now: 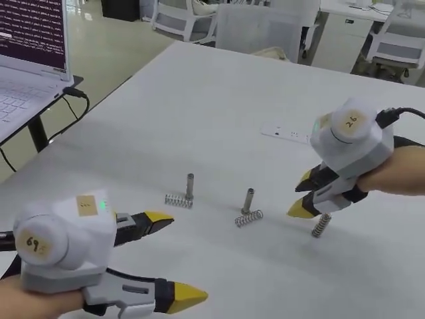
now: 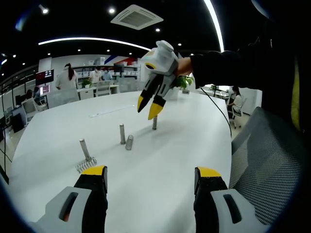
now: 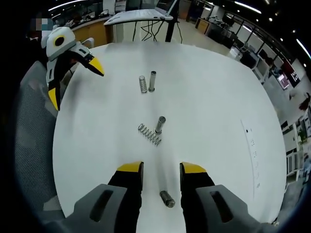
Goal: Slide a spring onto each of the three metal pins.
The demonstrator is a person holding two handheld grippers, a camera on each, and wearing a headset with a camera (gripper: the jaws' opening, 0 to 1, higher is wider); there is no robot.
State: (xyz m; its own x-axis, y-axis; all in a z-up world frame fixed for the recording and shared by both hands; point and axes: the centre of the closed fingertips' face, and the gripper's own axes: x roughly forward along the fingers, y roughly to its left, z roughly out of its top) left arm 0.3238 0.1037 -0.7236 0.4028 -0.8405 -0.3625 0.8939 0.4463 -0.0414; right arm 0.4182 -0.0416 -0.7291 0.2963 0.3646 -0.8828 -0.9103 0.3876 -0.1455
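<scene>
Closest to me, my left gripper (image 1: pixel 178 256) hovers low over the white table (image 1: pixel 219 100). Its yellow-tipped jaws are spread wide with nothing between them. Its own view shows the same gap (image 2: pixel 151 172) with bare tabletop beyond.

Further out on my right, the right gripper (image 1: pixel 300 195) points down at the table. Its jaws are parted and hold nothing. Just beside its lower tip a standing spring (image 1: pixel 321 224) rises from the surface, leaning slightly. I cannot tell from the coils whether a pin sits inside it. In the right gripper view this spring (image 3: pixel 167 198) lies between the two jaw bodies, behind the tips (image 3: pixel 162 169), with clear space on both sides.

Next comes the middle pin (image 1: pixel 249 199), upright and bare, with the middle spring (image 1: pixel 248 218) lying on its side at the pin's foot. To the left and slightly further off, the left pin (image 1: pixel 190 186) also stands bare. The left spring (image 1: pixel 178 199) lies flat just beside its base.

Beyond them a white power strip (image 1: pixel 285 134) lies flat on the table. An open laptop (image 1: pixel 26 60) sits on a stand at the far left. Office chairs (image 1: pixel 255 30) line the far edge of the table.
</scene>
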